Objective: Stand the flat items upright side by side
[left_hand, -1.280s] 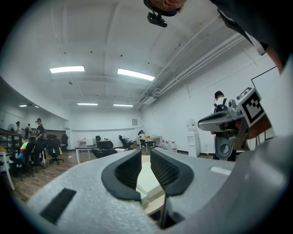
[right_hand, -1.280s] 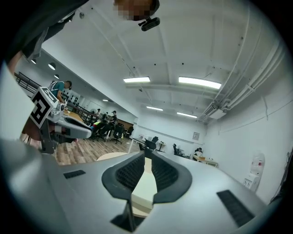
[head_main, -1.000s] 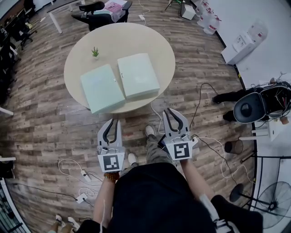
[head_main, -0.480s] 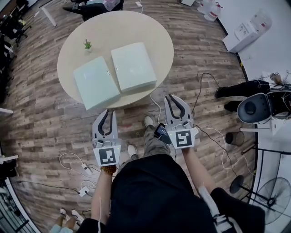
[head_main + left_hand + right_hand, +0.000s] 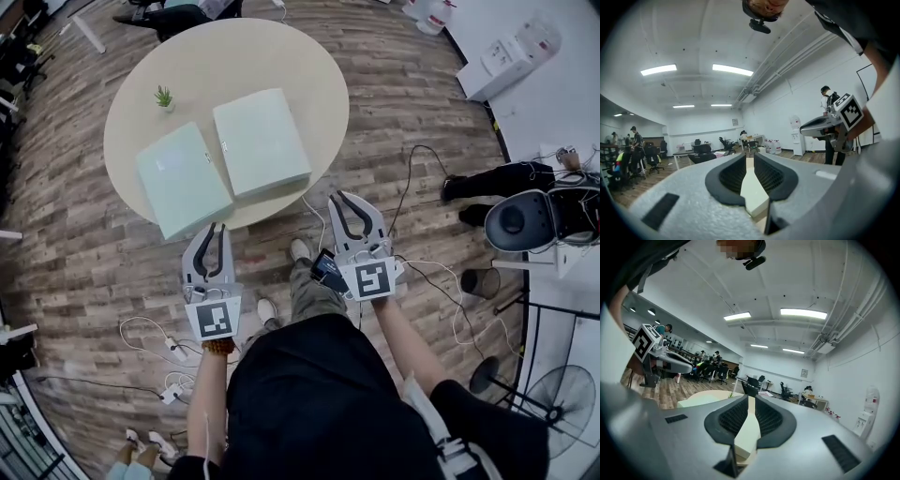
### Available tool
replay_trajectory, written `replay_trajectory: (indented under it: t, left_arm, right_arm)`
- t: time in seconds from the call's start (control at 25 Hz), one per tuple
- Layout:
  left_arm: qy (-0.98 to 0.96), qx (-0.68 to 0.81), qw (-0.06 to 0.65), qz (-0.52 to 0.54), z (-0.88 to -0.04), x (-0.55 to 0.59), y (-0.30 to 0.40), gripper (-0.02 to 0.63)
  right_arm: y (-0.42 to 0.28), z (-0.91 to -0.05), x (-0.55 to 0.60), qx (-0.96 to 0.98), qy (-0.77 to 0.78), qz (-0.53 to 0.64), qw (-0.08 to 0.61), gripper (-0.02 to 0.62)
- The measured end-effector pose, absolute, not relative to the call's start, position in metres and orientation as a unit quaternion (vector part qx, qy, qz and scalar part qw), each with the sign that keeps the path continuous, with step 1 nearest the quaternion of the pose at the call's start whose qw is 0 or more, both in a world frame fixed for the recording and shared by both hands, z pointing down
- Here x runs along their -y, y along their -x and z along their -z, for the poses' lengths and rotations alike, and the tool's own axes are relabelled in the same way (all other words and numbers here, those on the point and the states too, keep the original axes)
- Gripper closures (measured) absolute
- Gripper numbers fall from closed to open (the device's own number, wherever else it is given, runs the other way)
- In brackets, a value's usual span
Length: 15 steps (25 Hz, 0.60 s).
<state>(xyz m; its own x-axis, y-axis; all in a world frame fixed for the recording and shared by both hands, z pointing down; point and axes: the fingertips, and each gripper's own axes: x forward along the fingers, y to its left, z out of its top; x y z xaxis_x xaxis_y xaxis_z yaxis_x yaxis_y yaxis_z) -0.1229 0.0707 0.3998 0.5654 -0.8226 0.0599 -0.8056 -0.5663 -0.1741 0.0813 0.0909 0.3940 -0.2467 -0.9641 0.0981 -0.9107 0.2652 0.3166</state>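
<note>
Left gripper and right gripper have come nearer to the near edge of the surface; their fingers are closed, empty. Left flat item and right flat item lie flat at that edge, side by side; neither stands upright.

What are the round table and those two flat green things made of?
Round table: probably laminate or painted wood; even beige top, matte, no grain showing. Left flat item and right flat item: maybe plastic or coated card; plain pale green, slight sheen. Unsure.
</note>
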Motion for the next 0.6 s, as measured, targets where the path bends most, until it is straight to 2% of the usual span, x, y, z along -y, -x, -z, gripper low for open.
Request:
replay_trajectory:
  t: [0.6]
  left_arm:
    - [0.874, -0.473, 0.036, 0.105, -0.416, -0.023, 0.072, 0.538]
  right_arm:
    - [-0.124, -0.390, -0.018, 0.818, -0.553, 0.093, 0.131, 0.549]
